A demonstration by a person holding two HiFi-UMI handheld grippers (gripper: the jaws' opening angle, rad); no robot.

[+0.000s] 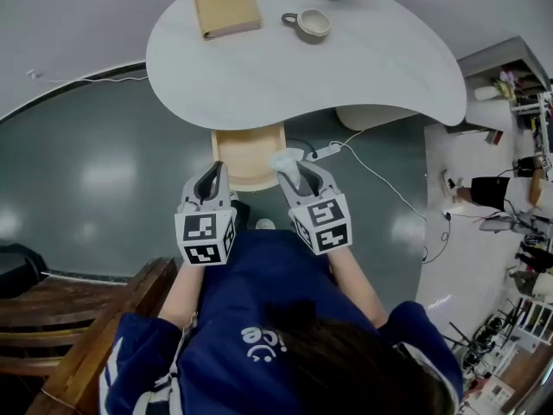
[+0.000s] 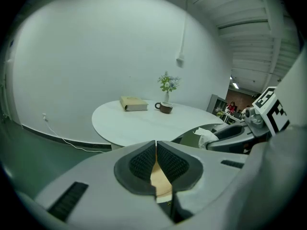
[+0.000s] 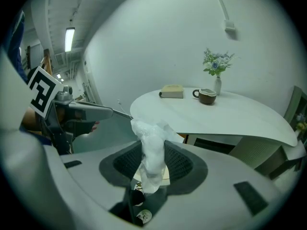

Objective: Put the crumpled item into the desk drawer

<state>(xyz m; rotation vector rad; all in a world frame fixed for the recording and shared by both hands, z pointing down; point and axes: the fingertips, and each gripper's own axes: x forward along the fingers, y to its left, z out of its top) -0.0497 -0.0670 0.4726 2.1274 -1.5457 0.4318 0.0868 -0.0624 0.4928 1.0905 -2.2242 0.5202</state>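
Note:
The crumpled item (image 3: 151, 145) is a wad of white tissue or plastic, and my right gripper (image 3: 152, 150) is shut on it, the wad sticking up past the pads. In the head view the right gripper (image 1: 291, 164) holds the crumpled item (image 1: 284, 157) over the right front corner of the open light-wood drawer (image 1: 246, 150), which juts out from under the white table (image 1: 259, 67). My left gripper (image 1: 207, 176) hangs at the drawer's left front corner, its jaws closed tip to tip with nothing between them. In the left gripper view the left gripper (image 2: 156, 145) shows drawer wood (image 2: 160, 178) behind its pads.
A tan book (image 1: 225, 4), a mug (image 1: 312, 24) and a small vase of flowers (image 3: 217, 68) stand on the table. A white cable and power strip (image 1: 324, 152) lie on the floor right of the drawer. A dark wooden chair (image 1: 78, 318) is at lower left.

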